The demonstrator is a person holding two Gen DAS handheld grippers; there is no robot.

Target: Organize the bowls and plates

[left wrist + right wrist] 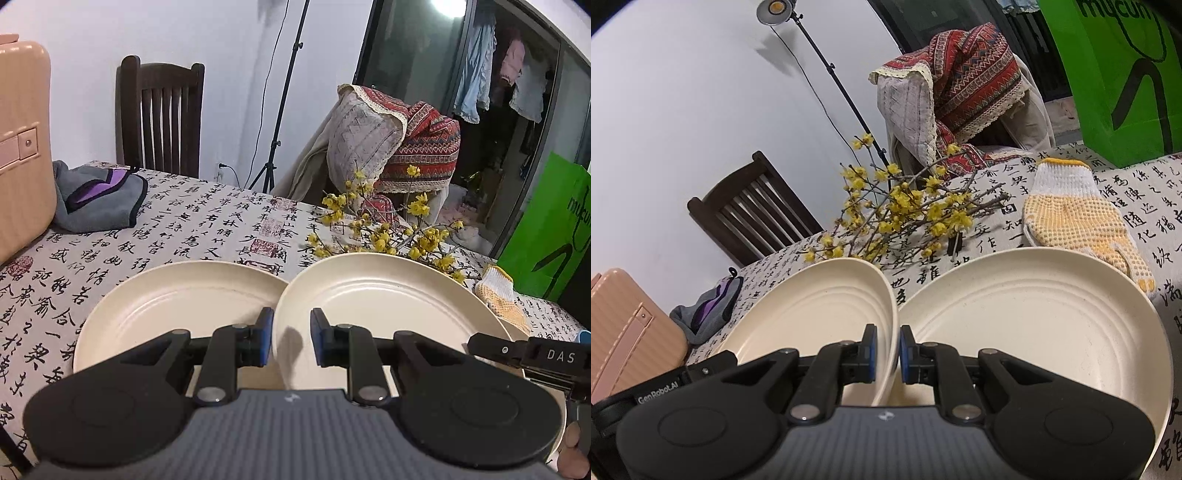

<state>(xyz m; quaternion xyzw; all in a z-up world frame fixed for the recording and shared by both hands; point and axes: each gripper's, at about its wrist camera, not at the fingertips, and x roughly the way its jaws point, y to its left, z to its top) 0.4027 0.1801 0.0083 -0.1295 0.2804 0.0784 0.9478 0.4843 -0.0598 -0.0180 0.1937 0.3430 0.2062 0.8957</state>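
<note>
Three cream plates are in view on the calligraphy tablecloth [207, 221]. The middle plate [388, 306] [827, 306] is tilted and raised, and its edge overlaps the left plate [177, 306]. My left gripper [291, 332] is shut on the middle plate's left rim. The right gripper [887, 347] is shut on that plate's opposite rim. A black finger [495, 345] of the right gripper shows at that rim in the left wrist view. The right plate [1034, 325] lies flat beside it.
Yellow flower branches [388, 229] lie just behind the plates. A dotted work glove [1078, 221] and a green bag [1126, 74] are at the right. A peach suitcase [22, 147] and a grey-purple cloth [96, 199] sit at the left. Chairs [159, 110] stand beyond the table.
</note>
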